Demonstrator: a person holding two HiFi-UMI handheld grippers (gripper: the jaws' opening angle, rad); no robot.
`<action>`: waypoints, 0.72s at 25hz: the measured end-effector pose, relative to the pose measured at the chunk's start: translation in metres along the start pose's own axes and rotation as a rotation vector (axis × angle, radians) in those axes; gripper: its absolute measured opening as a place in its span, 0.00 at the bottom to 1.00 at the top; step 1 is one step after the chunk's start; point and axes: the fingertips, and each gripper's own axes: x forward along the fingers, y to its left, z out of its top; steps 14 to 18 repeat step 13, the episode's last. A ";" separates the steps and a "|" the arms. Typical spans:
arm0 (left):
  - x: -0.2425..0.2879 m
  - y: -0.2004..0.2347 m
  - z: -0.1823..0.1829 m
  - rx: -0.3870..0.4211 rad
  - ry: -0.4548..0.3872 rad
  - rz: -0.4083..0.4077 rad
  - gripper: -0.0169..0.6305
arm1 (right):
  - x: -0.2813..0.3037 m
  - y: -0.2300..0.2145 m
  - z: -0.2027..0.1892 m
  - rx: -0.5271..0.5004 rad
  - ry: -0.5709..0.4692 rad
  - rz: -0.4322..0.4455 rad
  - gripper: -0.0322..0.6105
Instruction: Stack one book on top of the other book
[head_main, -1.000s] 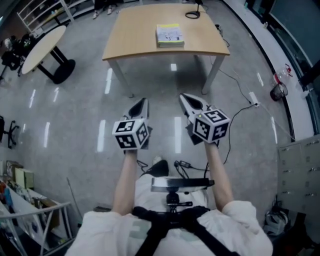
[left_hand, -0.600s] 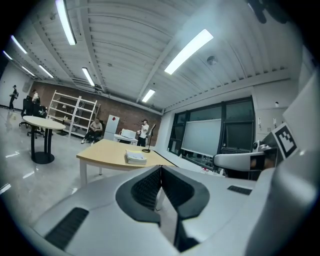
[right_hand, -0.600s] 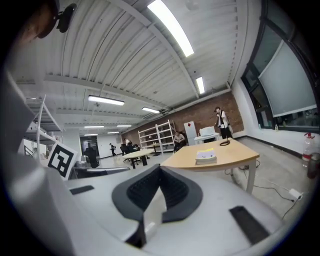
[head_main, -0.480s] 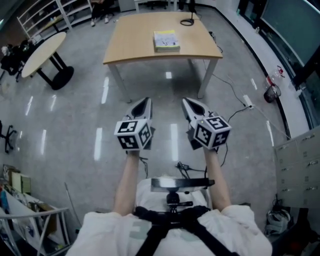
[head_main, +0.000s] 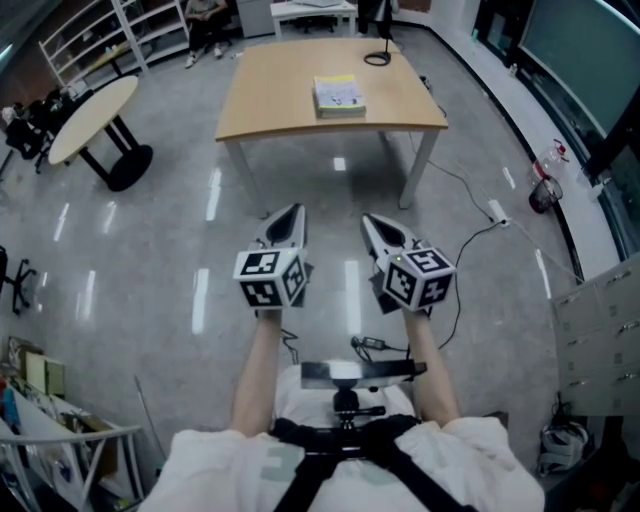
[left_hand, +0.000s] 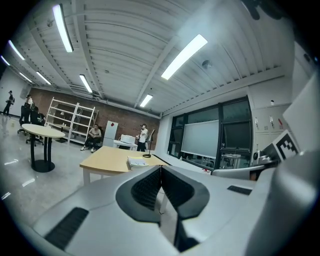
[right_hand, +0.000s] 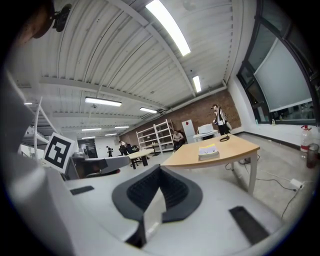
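Left tongs (head_main: 289, 212) pressed together, pinching nothing; right tongs (head_main: 369, 221) likewise pressed together and empty. Hover side by side, nearly level, above the grey floor (head_main: 150, 250), well short of the tabletop (head_main: 280, 95), both aimed toward it. Lie on that tabletop, right of its middle and well apart from both tongs: books (head_main: 339, 96) in one low pile, yellow strip along the top cover, count not clear. Stands off to the left: a round table (head_main: 92, 112) on a dark foot.
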 end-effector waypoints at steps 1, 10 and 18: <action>0.000 0.000 0.000 0.001 0.003 -0.003 0.05 | 0.000 0.000 0.000 -0.007 0.000 -0.009 0.05; -0.007 0.004 -0.011 0.009 0.033 -0.018 0.05 | 0.003 0.008 -0.006 -0.031 0.000 -0.035 0.05; -0.008 0.003 -0.013 0.010 0.038 -0.020 0.05 | 0.002 0.010 -0.006 -0.031 0.000 -0.030 0.05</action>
